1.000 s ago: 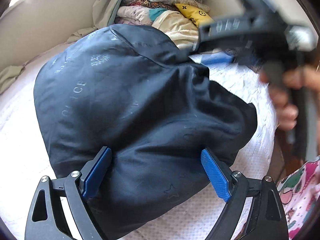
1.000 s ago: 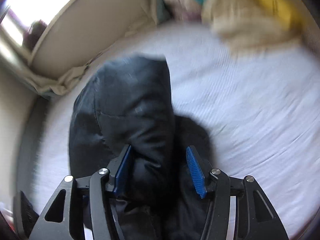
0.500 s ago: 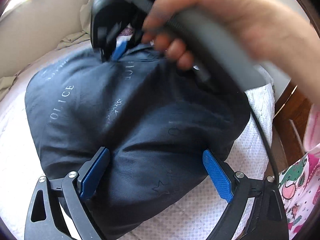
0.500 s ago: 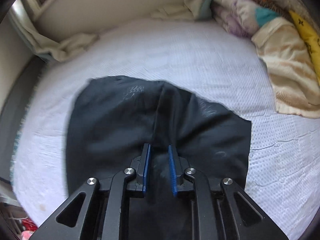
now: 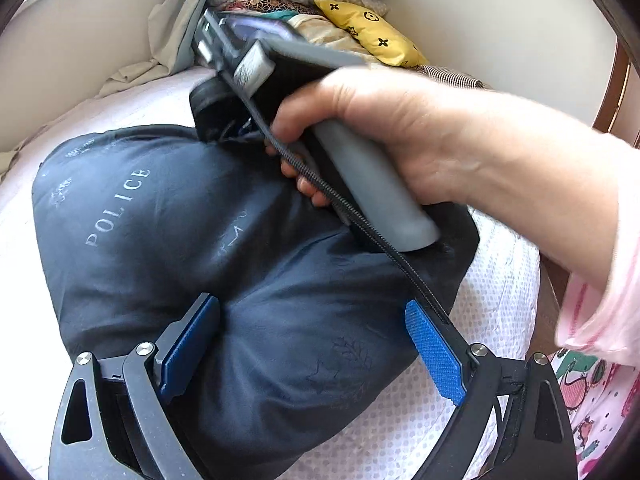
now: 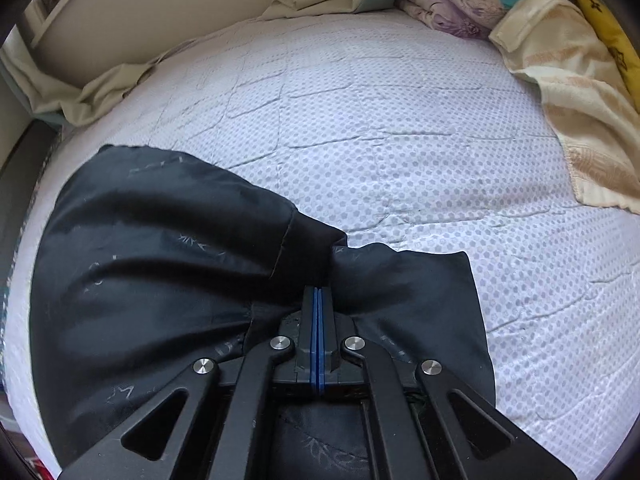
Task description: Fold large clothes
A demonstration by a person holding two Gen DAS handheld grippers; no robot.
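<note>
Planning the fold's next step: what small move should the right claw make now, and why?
Probably lift and carry the pinched fold across. The right claw looks shut on a bunched edge of the dark garment, which lies crumpled on the bed, while the left claw stands open around its near side.

Smooth dark cloth garment (image 5: 168,240) on dimpled quilted mattress (image 6: 400,140).

The dark jacket (image 5: 248,288) runs out of the lower edge of the left wrist frame. The right hand (image 5: 384,136) covers its upper right part there. In the right wrist view, the pinched fold disappears between the closed fingers (image 6: 310,312), and the bedding pile (image 6: 560,52) is cut off upper right.
</note>
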